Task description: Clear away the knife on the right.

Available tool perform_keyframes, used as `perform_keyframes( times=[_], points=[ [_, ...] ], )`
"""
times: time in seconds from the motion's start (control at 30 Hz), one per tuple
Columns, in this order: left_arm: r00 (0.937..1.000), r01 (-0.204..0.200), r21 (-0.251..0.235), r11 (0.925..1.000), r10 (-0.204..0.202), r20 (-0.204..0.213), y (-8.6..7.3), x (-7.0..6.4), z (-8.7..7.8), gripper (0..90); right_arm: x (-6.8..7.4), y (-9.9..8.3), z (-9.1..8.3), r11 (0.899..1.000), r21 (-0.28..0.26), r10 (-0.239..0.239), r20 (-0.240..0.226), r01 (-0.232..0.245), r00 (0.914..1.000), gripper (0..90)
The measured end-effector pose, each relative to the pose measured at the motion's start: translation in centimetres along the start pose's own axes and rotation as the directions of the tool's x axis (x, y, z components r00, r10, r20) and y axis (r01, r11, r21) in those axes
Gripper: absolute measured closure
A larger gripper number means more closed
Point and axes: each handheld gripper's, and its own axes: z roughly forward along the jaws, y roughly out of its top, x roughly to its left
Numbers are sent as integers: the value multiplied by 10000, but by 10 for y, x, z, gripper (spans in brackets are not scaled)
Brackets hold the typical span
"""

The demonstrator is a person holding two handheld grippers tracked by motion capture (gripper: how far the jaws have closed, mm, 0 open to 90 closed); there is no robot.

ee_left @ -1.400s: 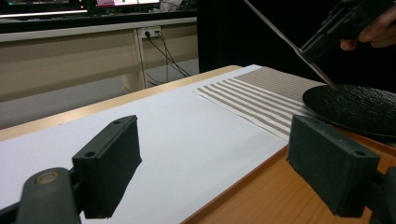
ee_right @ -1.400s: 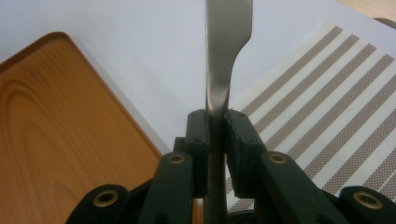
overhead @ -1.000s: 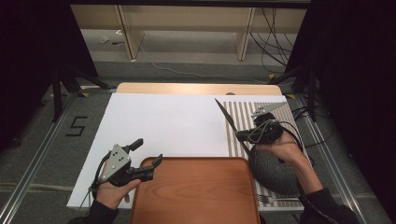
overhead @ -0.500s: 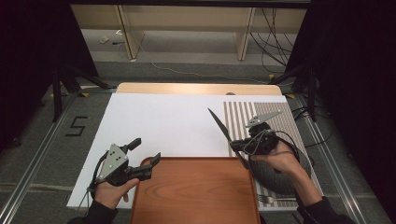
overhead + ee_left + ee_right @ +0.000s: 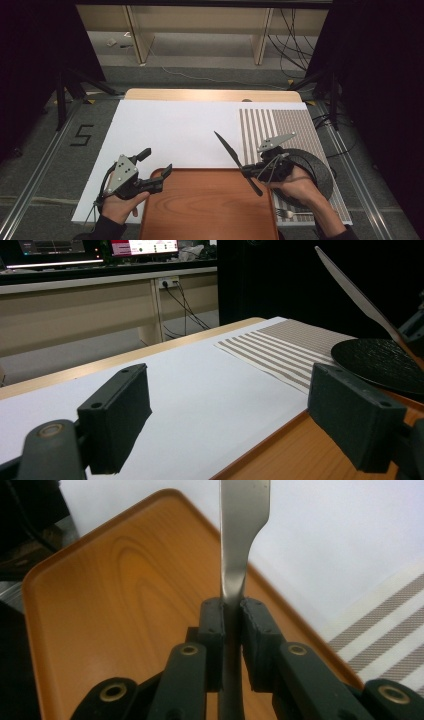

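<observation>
A table knife (image 5: 235, 159) is clamped in my right gripper (image 5: 248, 172), which is shut on it near the handle, the blade pointing up and away to the left. In the right gripper view the knife (image 5: 242, 520) rises between the pads (image 5: 257, 630) above the wooden tray (image 5: 115, 590). The hand holds it over the right edge of the tray (image 5: 210, 210). My left gripper (image 5: 156, 162) stands open at the tray's near-left corner, nothing between its pads (image 5: 117, 415). The left gripper view shows the knife (image 5: 355, 290) above a black plate (image 5: 380, 362).
The black plate (image 5: 320, 172) lies on a striped placemat (image 5: 280, 125) at the right, partly under the right hand. A fork (image 5: 292, 214) lies on the mat's near edge. A white sheet (image 5: 175, 130) covers the table's middle. Shelves and cables stand beyond the far edge.
My right gripper has carried the knife leftward and nearer, from over the striped placemat to the tray's right edge. The left gripper has stayed put, open.
</observation>
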Motion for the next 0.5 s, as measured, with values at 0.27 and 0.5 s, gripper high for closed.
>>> perform_keyframes(
  times=[0.27, 0.5],
  points=[
    [10000, -1, -28, 10000, 1, -7, 0, 0, 0, 168, 10, -9, 5, 9998, 208, 33, -126, -30, 9999, 806],
    [10000, -23, -35, 10000, 23, -12, 0, 0, 0, 168, 13, -20, 7, 9991, 338, 271, -198, -264, 9994, 806]
  ],
)
